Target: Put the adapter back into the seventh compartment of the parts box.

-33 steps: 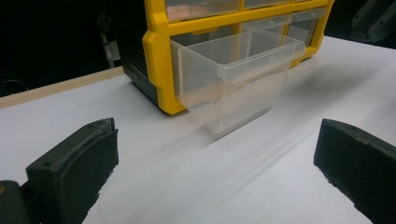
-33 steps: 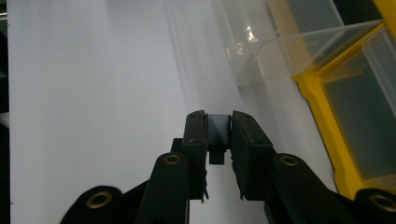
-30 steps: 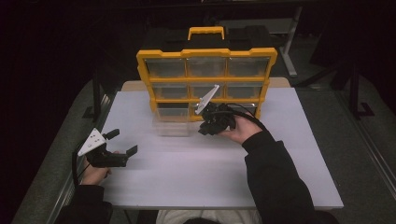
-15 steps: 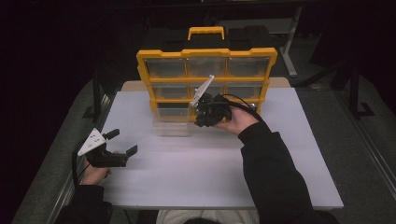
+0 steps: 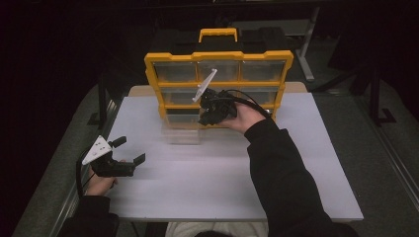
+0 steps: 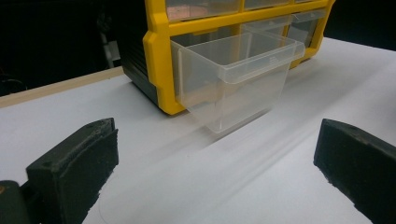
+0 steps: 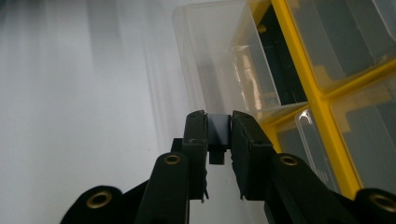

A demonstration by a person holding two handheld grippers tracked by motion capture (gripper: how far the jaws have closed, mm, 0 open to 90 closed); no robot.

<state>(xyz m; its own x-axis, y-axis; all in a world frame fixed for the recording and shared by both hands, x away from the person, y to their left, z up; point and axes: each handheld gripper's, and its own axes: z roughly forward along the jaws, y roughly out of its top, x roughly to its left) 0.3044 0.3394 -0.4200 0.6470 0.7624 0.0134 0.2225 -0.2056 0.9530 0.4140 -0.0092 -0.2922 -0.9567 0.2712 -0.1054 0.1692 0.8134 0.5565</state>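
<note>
— Overhead, what shows?
— Right gripper (image 5: 205, 118) at the yellow organizer (image 5: 217, 61), beside its pulled-out clear drawer (image 5: 182, 132); left gripper (image 5: 129, 150) near left, jaws wide, empty.
— And up close?
— Right jaws nearly closed, a narrow gap between them, holding nothing.

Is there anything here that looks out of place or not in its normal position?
Yes. One clear drawer at the bottom left of the yellow organizer is pulled far out of its slot and juts over the white table, while the other drawers sit flush. It looks empty. The right gripper is beside it.
</note>
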